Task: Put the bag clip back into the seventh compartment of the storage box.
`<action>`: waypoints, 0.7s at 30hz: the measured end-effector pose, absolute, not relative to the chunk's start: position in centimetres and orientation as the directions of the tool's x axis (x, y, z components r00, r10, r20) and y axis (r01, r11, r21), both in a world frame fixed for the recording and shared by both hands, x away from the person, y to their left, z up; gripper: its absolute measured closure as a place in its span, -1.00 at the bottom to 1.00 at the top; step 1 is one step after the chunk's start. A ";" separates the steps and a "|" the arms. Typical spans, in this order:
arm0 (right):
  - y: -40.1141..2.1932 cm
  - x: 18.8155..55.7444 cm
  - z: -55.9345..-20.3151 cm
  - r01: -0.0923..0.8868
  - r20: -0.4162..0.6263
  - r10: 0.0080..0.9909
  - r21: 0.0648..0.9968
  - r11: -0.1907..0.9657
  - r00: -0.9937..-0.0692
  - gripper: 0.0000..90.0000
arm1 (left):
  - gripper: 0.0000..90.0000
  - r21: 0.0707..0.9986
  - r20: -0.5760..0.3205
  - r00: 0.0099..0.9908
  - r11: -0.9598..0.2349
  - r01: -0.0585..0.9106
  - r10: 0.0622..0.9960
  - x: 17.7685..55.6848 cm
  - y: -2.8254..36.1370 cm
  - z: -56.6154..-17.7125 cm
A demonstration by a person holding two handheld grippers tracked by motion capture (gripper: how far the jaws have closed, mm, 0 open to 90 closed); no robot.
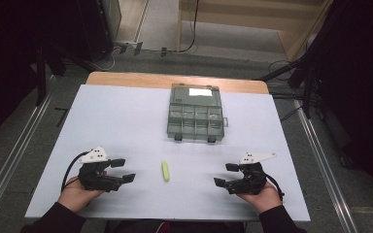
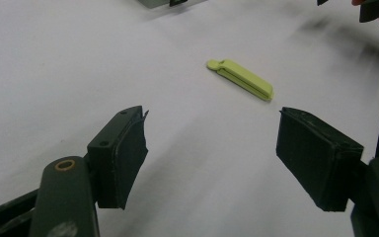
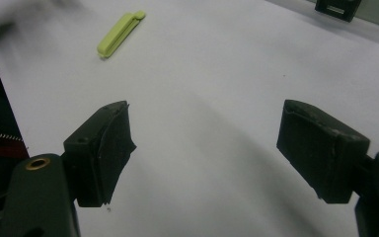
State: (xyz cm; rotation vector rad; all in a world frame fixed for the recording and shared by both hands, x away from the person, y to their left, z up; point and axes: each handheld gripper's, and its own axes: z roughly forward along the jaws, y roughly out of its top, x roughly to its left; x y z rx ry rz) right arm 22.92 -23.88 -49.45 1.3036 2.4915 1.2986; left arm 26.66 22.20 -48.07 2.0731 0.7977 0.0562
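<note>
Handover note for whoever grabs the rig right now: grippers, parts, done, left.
Left gripper: open, empty, resting low at the table's near left.
Right gripper: open, empty, near right, mirroring the left.
Yellow-green clip: lies flat on the white table, between the two grippers, touched by neither.
Compartment box: at the far centre, lid looks shut; contents cannot be told.
Done: nothing visible, clip ungrasped.
Left: probably grasp the clip; either gripper looks about equally close.

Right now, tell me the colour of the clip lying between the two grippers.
Light yellow-green; the clip shows best in the left gripper view.
</note>
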 end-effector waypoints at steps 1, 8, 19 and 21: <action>-23.9 23.0 -49.5 0.660 0.319 0.695 0.691 0.295 -0.644 -0.51 | -0.41 0.756 -0.246 0.792 -0.401 0.517 0.558 26.7 22.2 -48.1; -23.8 23.0 -49.6 0.666 0.324 0.691 0.682 0.302 -0.646 -0.51 | -0.41 0.760 -0.246 0.794 -0.398 0.514 0.557 26.6 22.2 -48.1; -23.9 23.0 -49.6 0.667 0.322 0.693 0.680 0.304 -0.645 -0.50 | -0.41 0.760 -0.244 0.795 -0.400 0.513 0.555 26.6 22.2 -48.0; -23.8 23.0 -49.6 0.666 0.322 0.692 0.680 0.306 -0.646 -0.50 | -0.41 0.759 -0.244 0.795 -0.401 0.513 0.555 26.6 22.2 -48.0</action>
